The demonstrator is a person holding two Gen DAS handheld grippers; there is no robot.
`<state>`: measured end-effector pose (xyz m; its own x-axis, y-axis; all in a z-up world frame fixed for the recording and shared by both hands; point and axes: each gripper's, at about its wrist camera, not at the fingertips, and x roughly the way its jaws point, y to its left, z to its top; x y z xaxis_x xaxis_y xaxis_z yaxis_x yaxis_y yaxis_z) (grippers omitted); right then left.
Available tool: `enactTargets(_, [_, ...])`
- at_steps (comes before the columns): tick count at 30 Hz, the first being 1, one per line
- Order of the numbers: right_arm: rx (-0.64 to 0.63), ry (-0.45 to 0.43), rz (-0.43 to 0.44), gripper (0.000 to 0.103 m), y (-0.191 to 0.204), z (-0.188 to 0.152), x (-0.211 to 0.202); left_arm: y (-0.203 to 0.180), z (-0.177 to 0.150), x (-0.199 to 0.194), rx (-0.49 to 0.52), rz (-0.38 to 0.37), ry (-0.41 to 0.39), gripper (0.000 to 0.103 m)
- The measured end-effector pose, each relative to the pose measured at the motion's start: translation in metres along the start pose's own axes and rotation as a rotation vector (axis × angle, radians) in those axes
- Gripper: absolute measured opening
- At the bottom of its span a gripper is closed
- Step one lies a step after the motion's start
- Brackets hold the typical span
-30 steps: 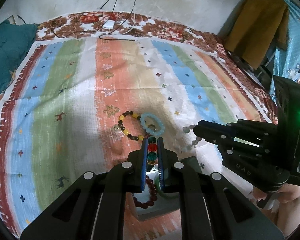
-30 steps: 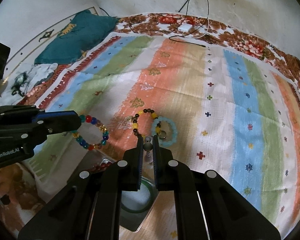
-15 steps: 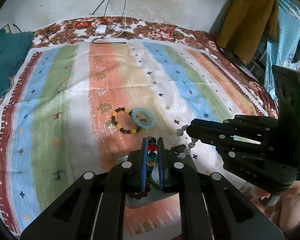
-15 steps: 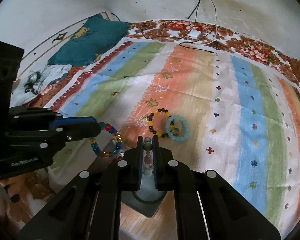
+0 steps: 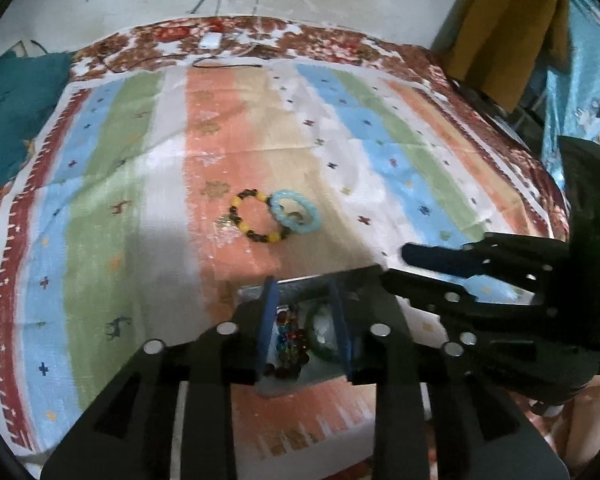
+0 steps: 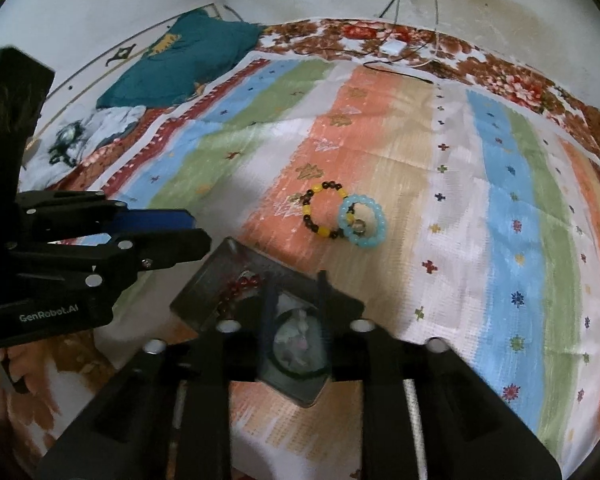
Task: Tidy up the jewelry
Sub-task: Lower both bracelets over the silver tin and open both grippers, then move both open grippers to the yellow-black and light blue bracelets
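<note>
1. Already, the tray [image 5: 260,292] at 6 o'clock held a multicolour bracelet [image 5: 290,334], dark red beads [image 6: 240,286] and a green bangle [image 5: 320,332].
2. Both the left gripper [image 5: 304,320] and right gripper [image 6: 294,312] hung released, empty, over it.
3. Left on the cloth [image 6: 500,240] near centre: a yellow bracelet [image 6: 320,210] touching a blue bracelet [image 6: 362,220].

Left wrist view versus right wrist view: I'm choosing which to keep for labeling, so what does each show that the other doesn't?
Only the left wrist view shows the multicolored beads lying in the tray and the mustard cloth hanging at upper right. Only the right wrist view shows the white clothes pile beside the bedspread. Both show the yellow bracelet touching the blue bracelet on the bedspread, the green bangle, the teal pillow, and both grippers, left and right, jaws open over the tray.
</note>
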<state>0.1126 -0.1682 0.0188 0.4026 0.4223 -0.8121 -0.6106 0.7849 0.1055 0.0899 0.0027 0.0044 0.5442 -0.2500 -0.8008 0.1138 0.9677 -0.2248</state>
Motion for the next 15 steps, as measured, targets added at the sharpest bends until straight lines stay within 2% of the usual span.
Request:
enactTargets(2, [0.011,0.001,-0.004,0.029,-0.003,0.001,0.001,0.006,0.002,0.001,-0.023,0.006,-0.002,0.033])
enactTargets(3, [0.020,0.002,-0.009,0.033,-0.006,0.002,0.002,0.010,0.003,0.002,-0.036,0.013,-0.002,0.040])
enactTargets(5, [0.032,0.005,-0.015,0.038,-0.010,0.003,0.004,0.016,0.005,0.004,-0.055,0.022,-0.002,0.046])
enactTargets(7, [0.051,0.006,-0.021,0.040,-0.015,0.005,0.006,0.022,0.008,0.007,-0.078,0.026,0.004,0.048])
enactTargets(9, [0.073,0.008,-0.017,0.044,-0.021,0.007,0.008,0.026,0.011,0.010,-0.092,0.021,0.010,0.055])
enactTargets(11, [0.092,0.014,-0.015,0.049,-0.027,0.009,0.012,0.029,0.014,0.014,-0.098,0.029,0.015,0.057])
enactTargets(15, [0.117,0.025,-0.033,0.053,-0.036,0.016,0.020,0.037,0.023,0.026,-0.111,0.056,0.031,0.061])
